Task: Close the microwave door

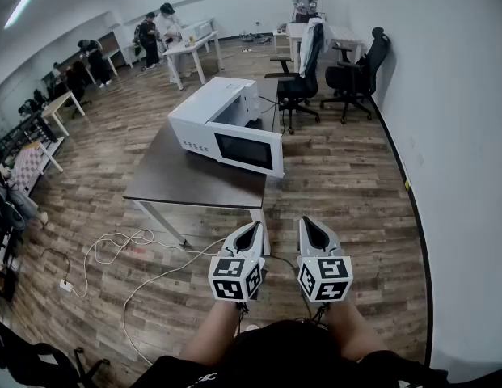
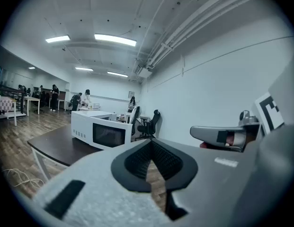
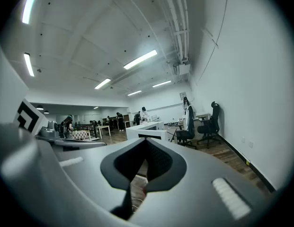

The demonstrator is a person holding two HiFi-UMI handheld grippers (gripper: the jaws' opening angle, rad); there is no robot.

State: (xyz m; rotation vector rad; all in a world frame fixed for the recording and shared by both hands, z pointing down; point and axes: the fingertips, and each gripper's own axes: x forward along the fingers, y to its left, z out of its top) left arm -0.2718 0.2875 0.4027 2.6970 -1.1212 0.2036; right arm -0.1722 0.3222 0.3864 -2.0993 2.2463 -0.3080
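Observation:
A white microwave [image 1: 226, 124] stands on a dark table [image 1: 178, 180]. Its front door [image 1: 249, 150], with a dark window, faces me and looks flush with the body. Both grippers are held side by side close to my body, well short of the table. The left gripper [image 1: 252, 226] is shut with nothing between its jaws, and the right gripper [image 1: 307, 221] is shut and empty too. In the left gripper view the left gripper [image 2: 150, 143] points past the microwave [image 2: 102, 131]. In the right gripper view the microwave [image 3: 149, 134] shows small beyond the right gripper [image 3: 146, 141].
White cables [image 1: 121, 245] and a power strip [image 1: 66, 285] lie on the wooden floor left of me. Two black office chairs [image 1: 295, 87] [image 1: 356, 71] stand behind the table. A white wall [image 1: 453, 136] runs along the right. People [image 1: 149, 35] work at far desks.

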